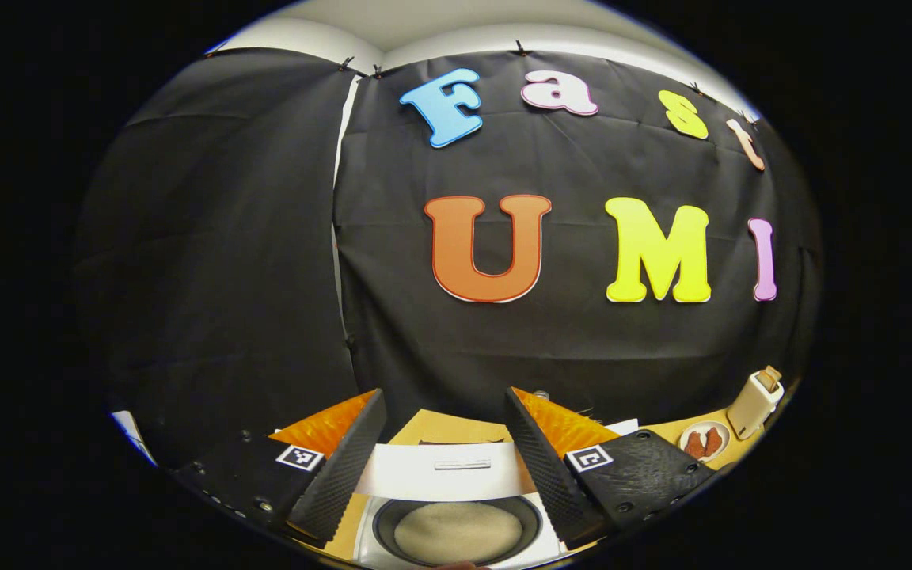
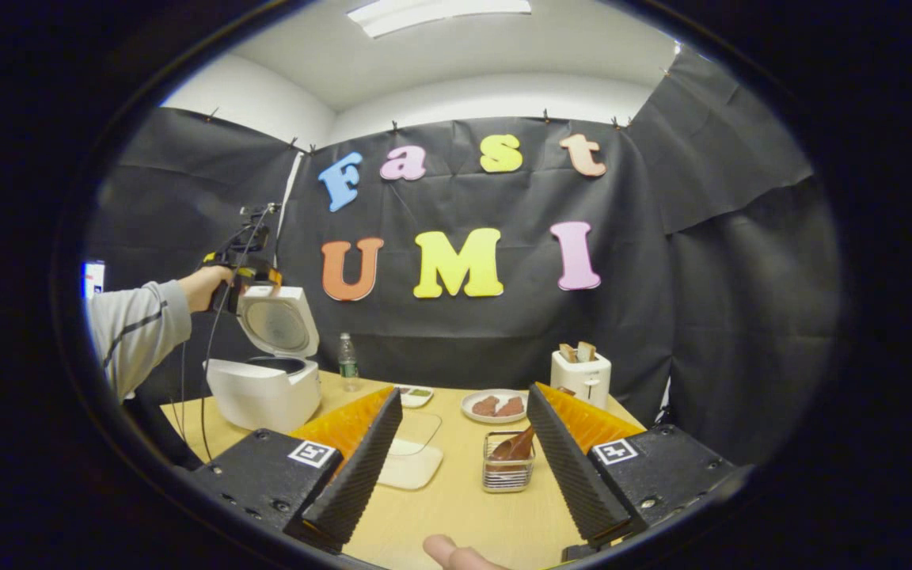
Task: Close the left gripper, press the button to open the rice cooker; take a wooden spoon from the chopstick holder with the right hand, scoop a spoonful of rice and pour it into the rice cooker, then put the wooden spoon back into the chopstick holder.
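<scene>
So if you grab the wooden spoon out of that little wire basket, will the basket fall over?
It might. The wire basket looks small and light, and the wooden spoon leans at a slant, so pulling sideways could drag or tip it. Lifting straight up is probably safer. The spoon itself looks stiff, so it should not bend.

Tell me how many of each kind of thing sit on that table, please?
Rice cooker, lid up: 1
Water bottle: 1
Toaster: 1
Plate with brown food: 1
Small dish behind it: 1
Wire holder with a wooden spoon: 1 holder, 1 spoon
Clear lidded container: 1
Total: 8
</scene>
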A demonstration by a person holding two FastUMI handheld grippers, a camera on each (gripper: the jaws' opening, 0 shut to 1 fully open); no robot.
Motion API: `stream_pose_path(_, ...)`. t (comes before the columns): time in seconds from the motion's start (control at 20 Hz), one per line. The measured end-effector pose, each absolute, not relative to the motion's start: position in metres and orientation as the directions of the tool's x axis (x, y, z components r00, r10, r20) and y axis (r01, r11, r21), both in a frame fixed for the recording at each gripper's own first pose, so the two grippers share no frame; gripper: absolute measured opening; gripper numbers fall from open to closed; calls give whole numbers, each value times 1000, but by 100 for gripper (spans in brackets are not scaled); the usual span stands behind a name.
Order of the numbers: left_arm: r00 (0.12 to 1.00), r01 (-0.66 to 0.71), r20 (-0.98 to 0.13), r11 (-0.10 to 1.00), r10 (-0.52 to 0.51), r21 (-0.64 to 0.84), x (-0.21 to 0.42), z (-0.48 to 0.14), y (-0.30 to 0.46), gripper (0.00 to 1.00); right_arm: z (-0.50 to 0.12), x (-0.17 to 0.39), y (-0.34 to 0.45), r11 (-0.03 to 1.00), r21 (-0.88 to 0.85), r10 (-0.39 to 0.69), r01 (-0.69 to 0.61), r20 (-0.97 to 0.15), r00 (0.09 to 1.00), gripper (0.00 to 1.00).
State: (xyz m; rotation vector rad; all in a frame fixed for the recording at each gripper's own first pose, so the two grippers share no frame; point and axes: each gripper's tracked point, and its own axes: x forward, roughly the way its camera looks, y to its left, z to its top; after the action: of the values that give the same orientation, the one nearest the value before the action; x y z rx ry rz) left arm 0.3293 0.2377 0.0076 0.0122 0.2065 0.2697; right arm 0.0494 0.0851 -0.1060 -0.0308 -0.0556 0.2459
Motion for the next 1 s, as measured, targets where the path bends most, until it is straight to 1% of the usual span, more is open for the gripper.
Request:
stream_pose_path(0.15, 939, -242, -245, 970, 242, 28, 308, -12, 225, 96, -100, 33, 86, 967, -28, 255, -254, 68, 965, 100)
stream_pose_path(0.25, 934, -218, -290, 976, 207, -8, 293, -28, 210, 96, -100, 22, 86, 965, -25, 262, -261, 72, 962, 100)
stream_pose_path(0.3, 929, -203, -320, 979, 186, -21, 285, -38, 202, 96, -97, 15, 88, 963, -29, 270, -269, 76, 960, 96)
stream_pose_path(0.35, 925, -198, -335, 980, 181, -16, 278, -47, 200, 96, -93, 8, 88, 961, -29, 275, -274, 85, 958, 100)
stream_pose_path(0.5, 906, -190, -380, 982, 185, 25, 260, -74, 198, 96, -84, -11, 89, 958, -32, 288, -286, 107, 952, 100)
stream_pose_path(0.7, 869, -211, -454, 977, 197, 20, 239, -108, 199, 97, -73, -33, 88, 958, -47, 288, -284, 136, 948, 100)
stream_pose_path(1.0, 806, -211, -559, 977, 196, 37, 221, -150, 197, 97, -69, -52, 98, 954, -71, 300, -292, 140, 944, 100)
